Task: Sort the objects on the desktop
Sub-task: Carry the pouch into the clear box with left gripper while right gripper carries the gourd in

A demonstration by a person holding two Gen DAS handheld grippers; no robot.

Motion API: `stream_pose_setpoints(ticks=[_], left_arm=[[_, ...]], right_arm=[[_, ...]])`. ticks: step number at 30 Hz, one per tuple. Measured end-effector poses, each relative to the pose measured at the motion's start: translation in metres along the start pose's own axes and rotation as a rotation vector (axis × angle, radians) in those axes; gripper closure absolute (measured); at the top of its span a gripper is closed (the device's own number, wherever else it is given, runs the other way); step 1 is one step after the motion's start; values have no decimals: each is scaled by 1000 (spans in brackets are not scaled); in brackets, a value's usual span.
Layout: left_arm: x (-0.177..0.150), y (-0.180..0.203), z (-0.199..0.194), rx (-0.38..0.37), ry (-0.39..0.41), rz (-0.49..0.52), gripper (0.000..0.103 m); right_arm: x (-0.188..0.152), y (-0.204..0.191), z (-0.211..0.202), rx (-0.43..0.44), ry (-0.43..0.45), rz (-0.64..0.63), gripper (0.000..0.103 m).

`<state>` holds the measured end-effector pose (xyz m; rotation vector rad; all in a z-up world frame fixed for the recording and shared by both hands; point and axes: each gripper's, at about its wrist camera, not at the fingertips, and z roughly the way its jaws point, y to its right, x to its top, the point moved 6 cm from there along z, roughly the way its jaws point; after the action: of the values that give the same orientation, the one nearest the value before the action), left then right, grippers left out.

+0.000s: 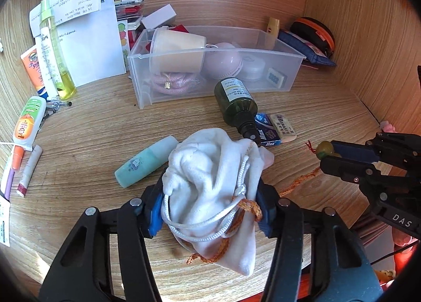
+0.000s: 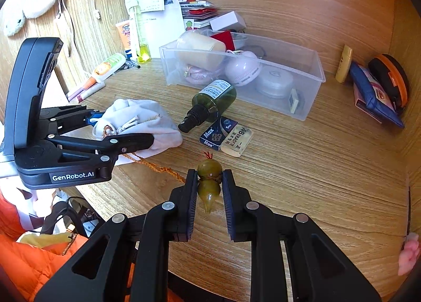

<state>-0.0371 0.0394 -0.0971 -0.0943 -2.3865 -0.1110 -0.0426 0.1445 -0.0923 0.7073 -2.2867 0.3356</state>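
gourd charm (image 2: pixel 209 180) (stem toward camera), right gripper (image 2: pixel 210 180) clamped

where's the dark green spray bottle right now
The dark green spray bottle lies on its side on the desk, just in front of the clear plastic bin, nozzle toward the white pouch.

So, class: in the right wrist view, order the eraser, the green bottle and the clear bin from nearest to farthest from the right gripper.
From the right gripper:
1. Eraser, just ahead, slightly right.
2. Green bottle, lying beyond it.
3. Clear bin, behind, toward the back wall.
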Motion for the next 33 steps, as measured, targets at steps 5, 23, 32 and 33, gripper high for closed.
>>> stream_pose_setpoints(ticks=[5,23,32,33], left_arm=[[7,1,-12,-11,34,0,49],[55,-1,-37,-13,165,2,49],[96,-7,-30,-23,220,-18,49],[101,-7,-28,-26,221,-18,49]], right_arm=[[9,6,-4,-14,22,6,86],[55,25,-18,-45,126,-8,86],[90,39,-13,-77,167,-32,86],[93,41,-11,-79,167,-33,86]])
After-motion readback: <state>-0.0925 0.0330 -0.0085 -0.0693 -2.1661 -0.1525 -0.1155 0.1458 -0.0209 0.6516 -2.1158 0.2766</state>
